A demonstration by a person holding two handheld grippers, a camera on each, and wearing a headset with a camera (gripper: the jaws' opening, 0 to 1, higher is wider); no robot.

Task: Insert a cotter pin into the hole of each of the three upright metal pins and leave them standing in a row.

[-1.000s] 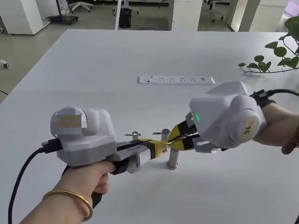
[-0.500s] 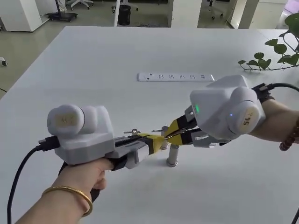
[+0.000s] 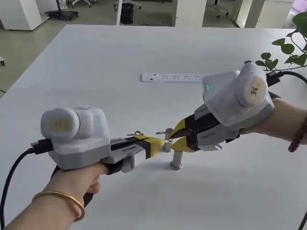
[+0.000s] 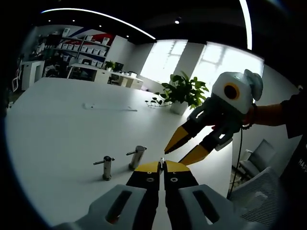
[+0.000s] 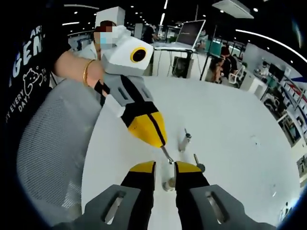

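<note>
left gripper [image 4: 162, 167]: clenched on the cotter pin [image 4: 162, 161]. Its yellow jaws are pressed together, and only a short thin end of wire sticks out past the tips.
cotter pin: its long axis follows the left jaws, lying about flat over the table [image 3: 96, 72]. In the head view it points to the right, toward the third pin [image 5: 168, 184].
third pin: stands upright on the table, just in front of the cotter tip, so its axis crosses that of the cotter. The hole is too small to see, and I cannot tell if the tip has entered it.
right gripper [image 5: 165, 166]: released, jaws apart. In the right gripper view one jaw is on each side of the third pin's top, and it seems not to touch the pin. It comes from the side opposite the left gripper.
coming move, as I judge: the left gripper is the one to push, straight along its own jaws. The right gripper is placed to steady the pin.
other two pins [image 4: 106, 166] [image 4: 136, 156]: upright just behind, each already with a cross wire near its top.
</note>
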